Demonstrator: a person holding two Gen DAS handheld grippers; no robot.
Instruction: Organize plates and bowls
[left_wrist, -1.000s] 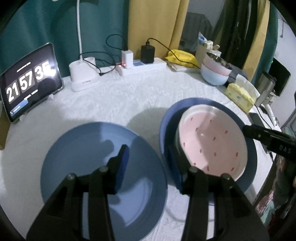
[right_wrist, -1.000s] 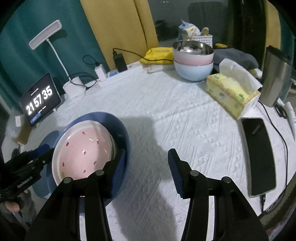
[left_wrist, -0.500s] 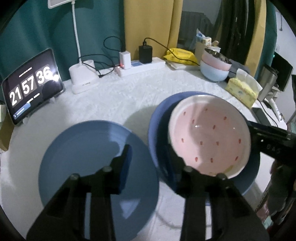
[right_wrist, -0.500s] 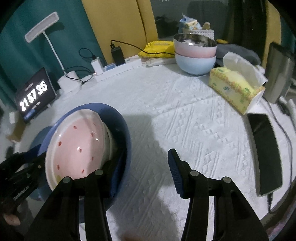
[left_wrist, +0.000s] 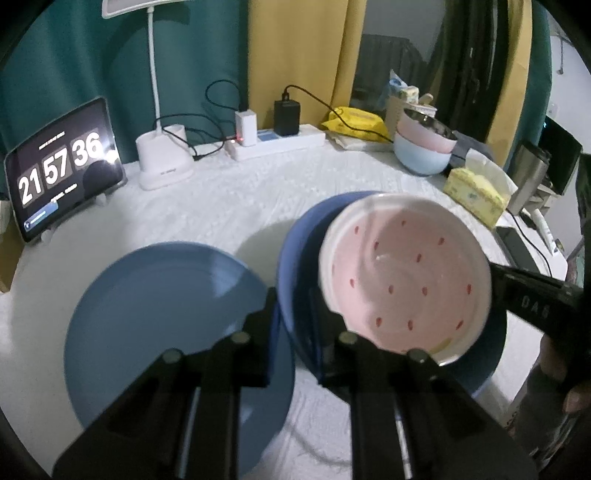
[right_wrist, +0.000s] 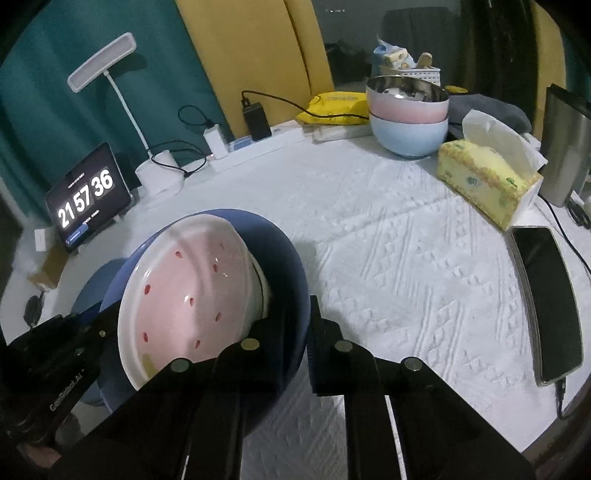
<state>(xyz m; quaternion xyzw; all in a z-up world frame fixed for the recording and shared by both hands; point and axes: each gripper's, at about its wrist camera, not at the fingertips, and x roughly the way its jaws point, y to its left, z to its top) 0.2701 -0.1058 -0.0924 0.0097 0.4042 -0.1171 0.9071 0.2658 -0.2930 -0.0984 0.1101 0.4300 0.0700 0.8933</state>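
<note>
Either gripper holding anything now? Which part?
Both grip the dark blue plate by opposite rims: left gripper one side, right gripper the other; pink dish rides inside.

Lighting was dim and cool. The tablet clock (left_wrist: 62, 168) glared white. Soft shadows lay on the tablecloth (right_wrist: 388, 236). Fisheye distortion bent both views' edges, corners vignetted black, with slight blur throughout.

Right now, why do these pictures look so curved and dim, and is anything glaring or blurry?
Left wrist view: fisheye bends the edges, corners go black, the clock screen glares, the blue plate looks soft. Right wrist view: same curving, dim light, a shadow on the tablecloth beside the blue bowl.
</note>
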